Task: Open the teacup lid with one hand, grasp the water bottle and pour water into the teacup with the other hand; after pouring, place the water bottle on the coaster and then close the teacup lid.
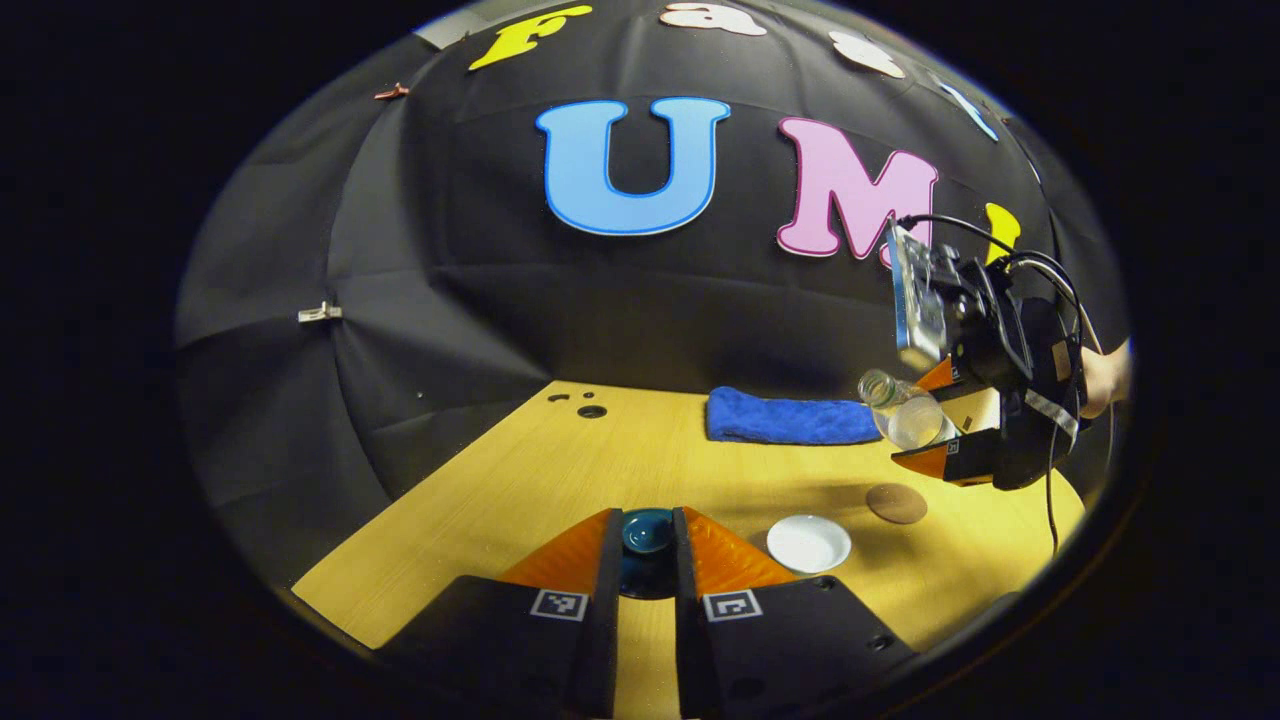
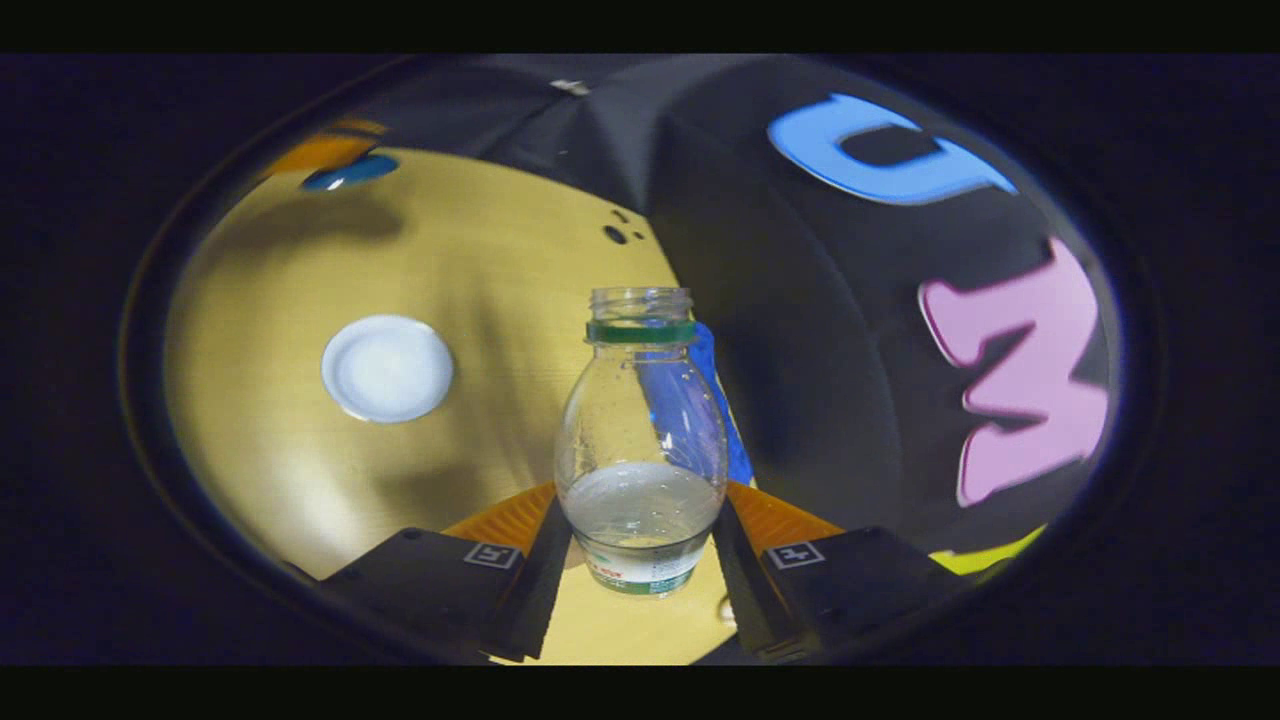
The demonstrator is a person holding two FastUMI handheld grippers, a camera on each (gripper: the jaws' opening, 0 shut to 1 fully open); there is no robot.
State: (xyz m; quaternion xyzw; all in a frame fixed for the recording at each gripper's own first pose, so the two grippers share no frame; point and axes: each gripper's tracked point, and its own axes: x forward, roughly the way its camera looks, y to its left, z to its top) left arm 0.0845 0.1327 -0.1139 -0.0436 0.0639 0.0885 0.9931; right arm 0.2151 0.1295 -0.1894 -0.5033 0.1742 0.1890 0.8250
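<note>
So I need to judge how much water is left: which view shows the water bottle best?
The right gripper view: the water bottle stands close between the fingers, uncapped, its waterline plain. In the left gripper view it is small, far off and tilted in the right gripper.

Clear uncapped bottle (image 2: 640, 440) tilted, airborne; teacup (image 1: 808, 543) uncovered

1. Dim booth; the yellow wooden tabletop (image 1: 600, 470) is the brightest surface, lit from above.
2. Soft shadows spread across the tabletop in both views.
3. The clear plastic water bottle (image 2: 640, 440) looks sharp, with small highlights.
4. Fisheye bending and blur grow toward the edges.
</note>
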